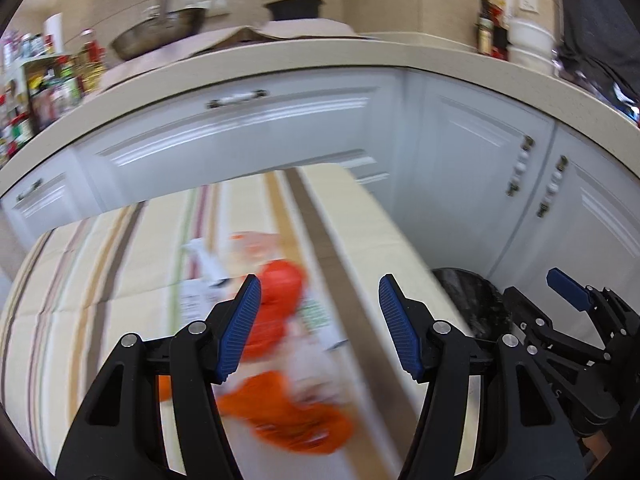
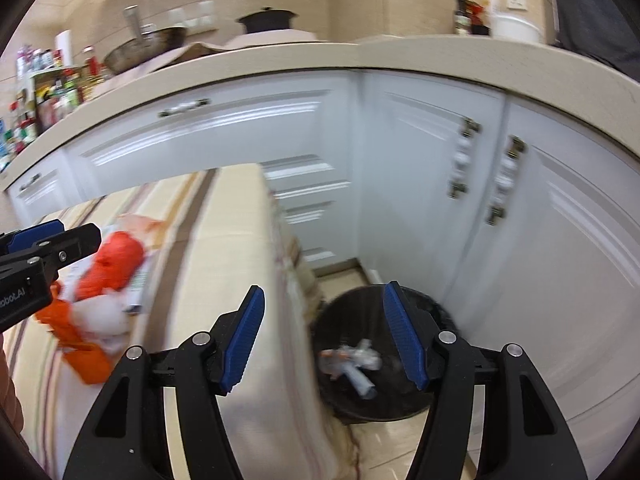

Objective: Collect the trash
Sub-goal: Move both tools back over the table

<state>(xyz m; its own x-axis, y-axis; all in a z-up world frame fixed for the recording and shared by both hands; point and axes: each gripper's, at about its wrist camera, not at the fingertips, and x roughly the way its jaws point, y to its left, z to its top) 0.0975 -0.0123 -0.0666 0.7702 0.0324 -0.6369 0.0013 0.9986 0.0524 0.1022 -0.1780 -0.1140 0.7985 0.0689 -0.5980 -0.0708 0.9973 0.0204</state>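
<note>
A blurred heap of trash lies on the striped tablecloth: orange wrappers, white paper and a crumpled white piece. My left gripper hovers above this heap, open, with nothing between its blue pads. To the right of the table a black bin stands on the floor with some white and orange scraps inside. My right gripper hangs open and empty over the table edge and the bin. Each gripper shows at the edge of the other's view.
White cabinet doors wrap around the corner behind the table and bin. The beige counter above carries a steel pan, a black pot, bottles and a white tub. Tan floor tiles show beside the bin.
</note>
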